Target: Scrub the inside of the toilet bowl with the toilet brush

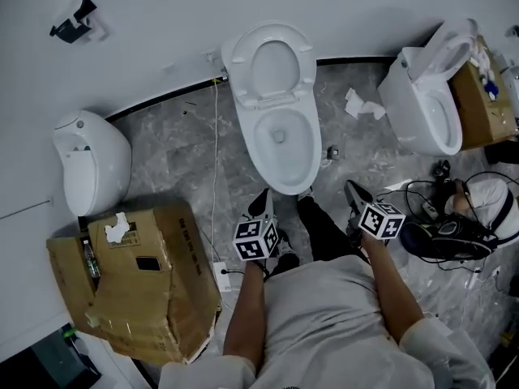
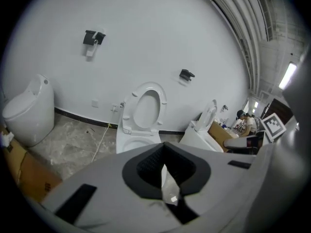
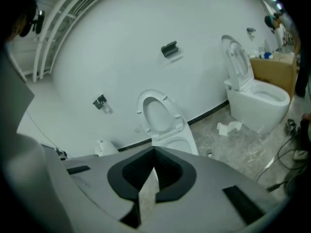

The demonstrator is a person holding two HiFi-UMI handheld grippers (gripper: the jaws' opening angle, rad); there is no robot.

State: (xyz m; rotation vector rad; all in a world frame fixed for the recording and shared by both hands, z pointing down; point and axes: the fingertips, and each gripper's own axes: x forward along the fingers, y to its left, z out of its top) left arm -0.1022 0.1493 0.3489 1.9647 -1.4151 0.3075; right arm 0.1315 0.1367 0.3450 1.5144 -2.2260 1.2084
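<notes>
Shut at the left gripper (image 2: 164, 147), pads tip to tip, nothing caught between. Shut at the right gripper (image 3: 154, 152) too, and just as empty. Held side by side out in front of the body, near each other but apart, both angled down toward the floor.

Straight ahead of both sets of tips: the toilet bowl (image 1: 280, 140), white, backed against the wall (image 1: 162, 31), seat and lid (image 1: 274, 63) tipped up. Pointing at it, short of it, no contact.

Just right of its base, a small dark object (image 1: 332, 151), too small to tell. Further right, crumpled paper (image 1: 362, 105) on the grey marbled floor (image 1: 174, 148), then a second toilet (image 1: 426, 108), lid up.

Off to the left, a rounded white fixture (image 1: 85, 164) by the wall and, nearer, a battered cardboard box (image 1: 146, 298). Trailing down the floor just left of the bowl, a thin white cable (image 1: 215, 177). At far right, a tangle of black cables and a headset (image 1: 450, 233).
</notes>
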